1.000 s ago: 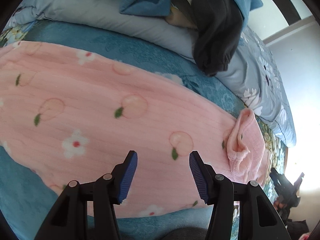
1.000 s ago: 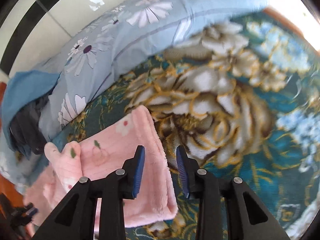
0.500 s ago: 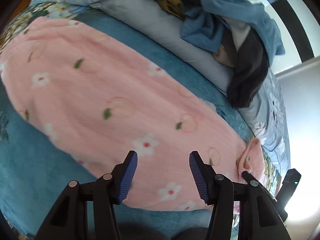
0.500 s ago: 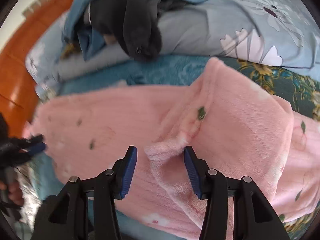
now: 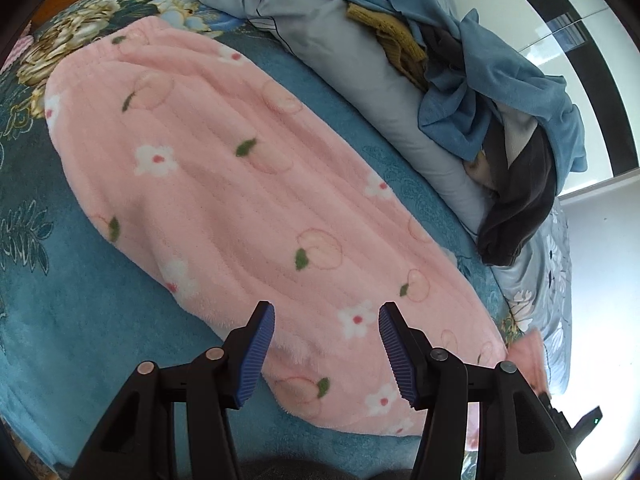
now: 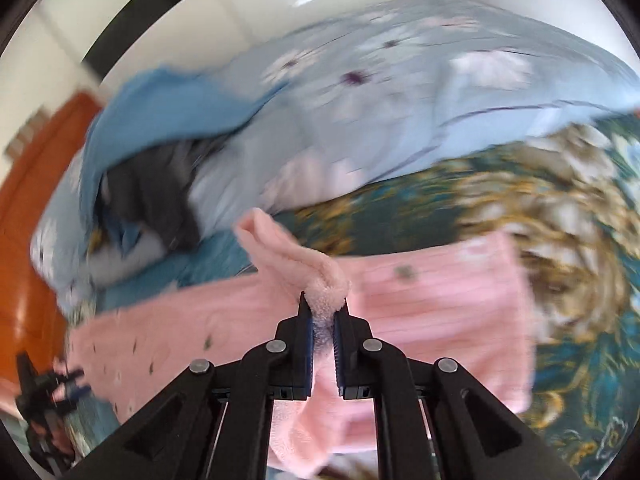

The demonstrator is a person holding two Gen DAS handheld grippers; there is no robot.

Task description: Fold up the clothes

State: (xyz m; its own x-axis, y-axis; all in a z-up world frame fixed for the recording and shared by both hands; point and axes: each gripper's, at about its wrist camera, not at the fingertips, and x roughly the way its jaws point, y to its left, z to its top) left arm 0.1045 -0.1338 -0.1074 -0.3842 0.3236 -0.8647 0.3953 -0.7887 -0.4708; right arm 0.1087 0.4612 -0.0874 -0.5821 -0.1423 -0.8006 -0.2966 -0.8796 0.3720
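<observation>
The right gripper is closing on a fold of the pink garment, the left gripper hangs half open above its near edge, the right view is blurred

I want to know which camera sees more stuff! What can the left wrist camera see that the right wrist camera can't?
Only the left wrist view shows the left gripper with its jaws apart and nothing between them, poised over the near edge of the garment, and a mustard knit piece in the heap of clothes.

Only the right wrist view shows the right gripper, jaws closing, pinching a bunched fold of fleece, and an orange wooden surface.

Both show the pink fleece garment printed with peaches and flowers, the teal floral bedspread, the pale blue floral quilt and the blue and dark clothes.
</observation>
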